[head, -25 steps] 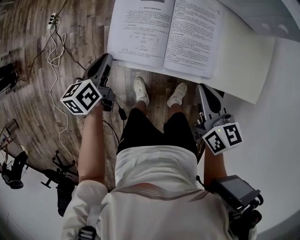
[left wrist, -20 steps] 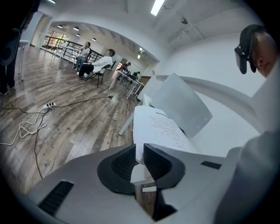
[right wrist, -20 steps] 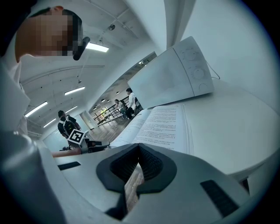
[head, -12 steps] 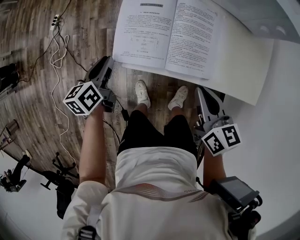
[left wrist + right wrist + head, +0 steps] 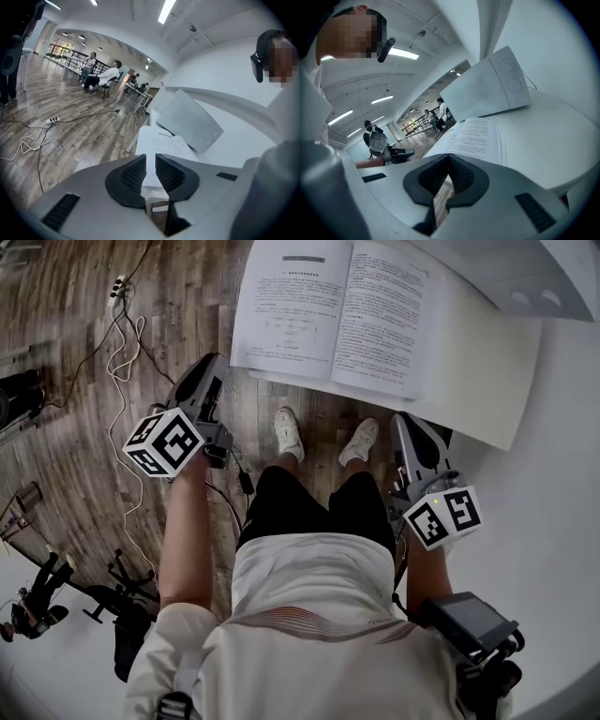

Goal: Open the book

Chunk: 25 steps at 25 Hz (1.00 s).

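Already open: white paper book (image 5: 333, 320) lies flat at near-left edge of white tabletop (image 5: 478, 362). Left hand-held gripper (image 5: 150, 161) released, right hand-held gripper (image 5: 449, 159) clenched, both empty. Bump could knock book onto wooden floor (image 5: 75, 352).

The book (image 5: 333, 315) lay open and flat on the white desk (image 5: 478, 371), close to its near edge. Its two white pages faced up. The left page carried a heading, text and a small figure, and the right page was dense print.
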Available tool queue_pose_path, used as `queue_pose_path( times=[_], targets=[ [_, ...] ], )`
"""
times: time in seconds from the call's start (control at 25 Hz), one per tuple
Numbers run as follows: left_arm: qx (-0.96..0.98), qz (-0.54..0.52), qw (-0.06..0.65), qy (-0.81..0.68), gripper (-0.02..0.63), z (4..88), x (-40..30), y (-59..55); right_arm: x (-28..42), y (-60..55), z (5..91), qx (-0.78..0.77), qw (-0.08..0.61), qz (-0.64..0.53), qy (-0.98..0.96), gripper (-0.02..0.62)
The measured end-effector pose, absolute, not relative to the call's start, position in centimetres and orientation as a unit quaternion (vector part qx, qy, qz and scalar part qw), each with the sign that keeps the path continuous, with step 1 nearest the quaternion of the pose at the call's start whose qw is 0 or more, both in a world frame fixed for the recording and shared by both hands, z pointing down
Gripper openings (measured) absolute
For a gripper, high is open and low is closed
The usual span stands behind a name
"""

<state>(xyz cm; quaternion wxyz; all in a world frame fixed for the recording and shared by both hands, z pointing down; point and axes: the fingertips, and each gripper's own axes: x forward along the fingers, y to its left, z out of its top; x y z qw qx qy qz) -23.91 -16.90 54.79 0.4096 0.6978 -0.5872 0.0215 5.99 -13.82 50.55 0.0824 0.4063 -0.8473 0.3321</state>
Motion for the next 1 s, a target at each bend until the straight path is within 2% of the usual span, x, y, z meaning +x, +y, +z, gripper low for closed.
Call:
queue_pose_path(
  times=[0.36, 0.6, 1.0],
  targets=[
    [0.731, 0.002, 0.352, -0.584, 0.013, 48.1, -23.2, -18.4, 5.7, -13.8, 48.3, 0.400, 0.081, 0.312, -0.858, 0.003],
    [0.751, -0.023, 0.317, -0.579, 0.011, 43.3, -23.1, -17.5, 4.9, -13.2, 46.6, 0.406, 0.088, 0.289, -0.862, 0.003],
    [0.799, -0.012, 0.216, -0.561, 0.011, 34.8, -24.1, -16.1, 3.6, -11.6, 40.4, 0.462, 0.078, 0.221, -0.855, 0.002]
  ],
)
